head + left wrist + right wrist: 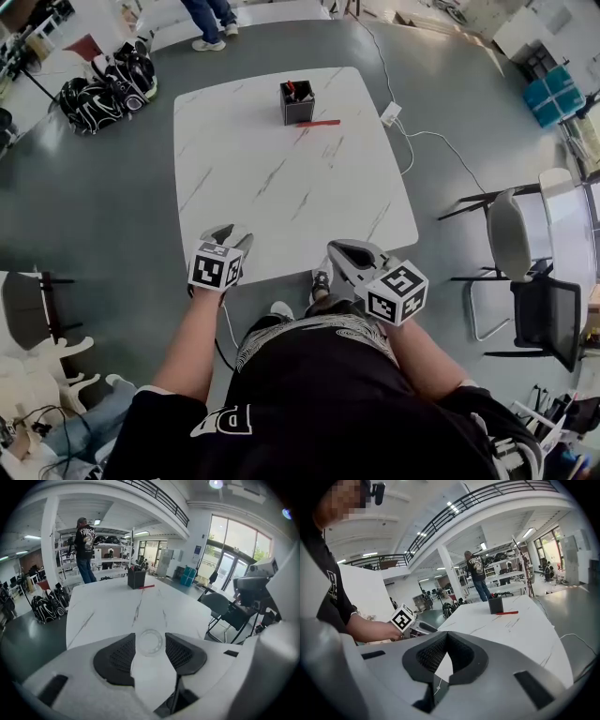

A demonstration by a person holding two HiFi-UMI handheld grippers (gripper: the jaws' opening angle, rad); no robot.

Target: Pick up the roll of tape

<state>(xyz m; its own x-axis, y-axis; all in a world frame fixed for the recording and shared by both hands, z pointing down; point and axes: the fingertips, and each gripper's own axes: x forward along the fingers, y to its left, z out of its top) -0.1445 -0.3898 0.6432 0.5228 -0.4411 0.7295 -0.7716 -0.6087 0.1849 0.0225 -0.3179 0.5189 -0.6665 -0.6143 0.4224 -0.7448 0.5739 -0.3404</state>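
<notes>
A clear roll of tape (150, 642) sits between the dark pads of my left gripper (150, 638), and both pads touch its sides, above the near part of the white marble table (117, 611). In the head view the left gripper (231, 236) hovers at the table's near edge (281, 272) and the roll is too small to make out. My right gripper (349, 251) is beside it at the same edge. Its jaws (446, 635) meet at the tips with nothing between them. The left gripper's marker cube (403, 618) shows in the right gripper view.
A black pen holder (297, 103) and a red pen (319, 123) lie at the table's far side, with a power strip (391, 113) and cable off its far right corner. Chairs (511, 234) stand to the right, bags (103, 89) at far left, a person (211, 23) beyond.
</notes>
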